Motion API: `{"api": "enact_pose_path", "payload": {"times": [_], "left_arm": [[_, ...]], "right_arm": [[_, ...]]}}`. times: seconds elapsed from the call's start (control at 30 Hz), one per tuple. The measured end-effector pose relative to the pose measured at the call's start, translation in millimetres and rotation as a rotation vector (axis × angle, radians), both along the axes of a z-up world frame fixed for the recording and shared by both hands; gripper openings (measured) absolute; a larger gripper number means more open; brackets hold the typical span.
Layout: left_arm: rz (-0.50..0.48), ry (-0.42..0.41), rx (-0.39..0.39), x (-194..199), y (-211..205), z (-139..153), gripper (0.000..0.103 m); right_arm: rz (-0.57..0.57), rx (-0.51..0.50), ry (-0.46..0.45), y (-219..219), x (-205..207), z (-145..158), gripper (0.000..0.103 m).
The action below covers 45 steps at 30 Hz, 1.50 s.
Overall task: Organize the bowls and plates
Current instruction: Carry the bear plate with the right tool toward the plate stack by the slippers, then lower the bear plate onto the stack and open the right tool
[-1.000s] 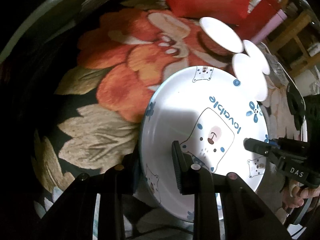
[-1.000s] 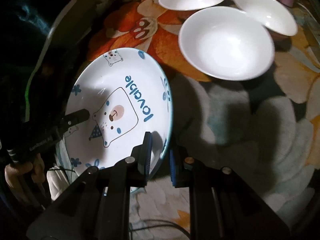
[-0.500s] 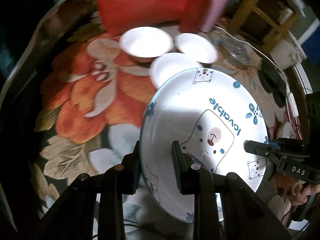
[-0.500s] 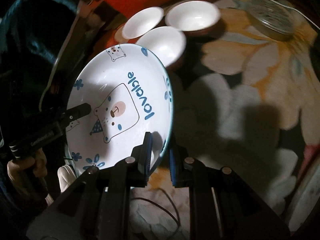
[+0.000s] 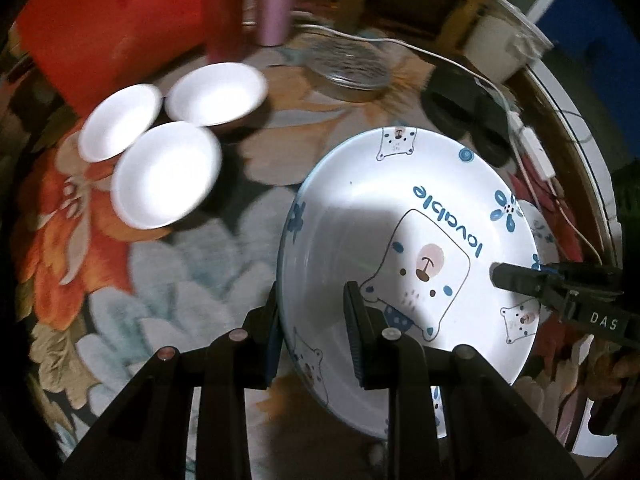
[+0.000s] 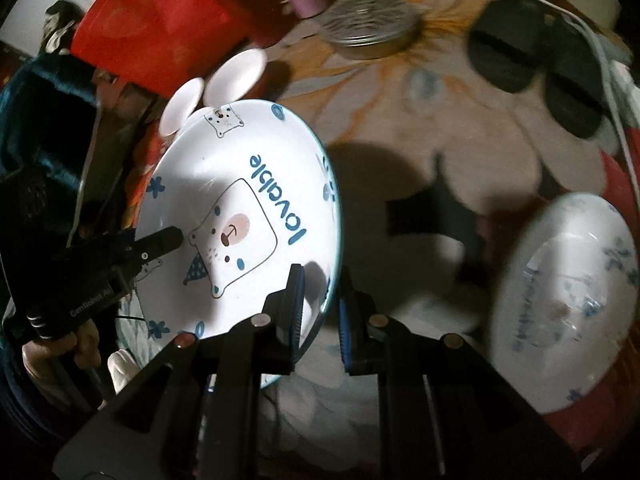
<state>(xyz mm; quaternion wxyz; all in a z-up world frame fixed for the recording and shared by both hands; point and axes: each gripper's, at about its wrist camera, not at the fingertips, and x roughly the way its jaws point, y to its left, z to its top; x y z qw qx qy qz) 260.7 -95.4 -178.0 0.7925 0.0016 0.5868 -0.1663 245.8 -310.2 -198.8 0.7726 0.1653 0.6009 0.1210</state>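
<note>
I have both tongs clamped on the bear-print plate (image 5: 404, 240): my left gripper (image 5: 314, 344) pinches its rim at lower centre of the left view, my right gripper (image 6: 320, 312) its opposite rim at lower centre of the right view. The plate hangs tilted above the floral tablecloth (image 5: 192, 264). Three white bowls (image 5: 166, 174) cluster upper left, and a second printed plate (image 6: 568, 300) lies at the right edge of the right view.

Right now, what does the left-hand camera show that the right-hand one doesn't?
Only the left view shows a third white bowl and a wooden chair frame. Only the right view shows a second printed plate lying flat on the cloth. Both show the bear plate clamped at opposite rims, the red bag and the floral tablecloth.
</note>
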Motion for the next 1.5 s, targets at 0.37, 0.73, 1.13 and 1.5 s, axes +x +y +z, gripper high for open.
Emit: {"api": "enact_pose_path", "payload": {"times": [0.37, 0.73, 1.13, 1.5], "left_arm": [[-0.172, 0.011, -0.022, -7.3, -110.1, -8.0, 0.028], [-0.295, 0.038, -0.032, -15.6, -201.2, -28.2, 0.028], [-0.357, 0.059, 0.035, -17.5, -247.6, -55.5, 0.028], [-0.381, 0.062, 0.06, -20.3, -256.3, -63.4, 0.033]], "right_arm": [[-0.182, 0.005, 0.047, -94.1, -44.3, -5.6, 0.016], [-0.337, -0.03, 0.076, -172.3, -78.6, -13.6, 0.016], [-0.426, -0.038, 0.121, -210.4, -80.4, -40.6, 0.016], [-0.468, -0.086, 0.1, -221.8, -81.7, -41.8, 0.019]]}}
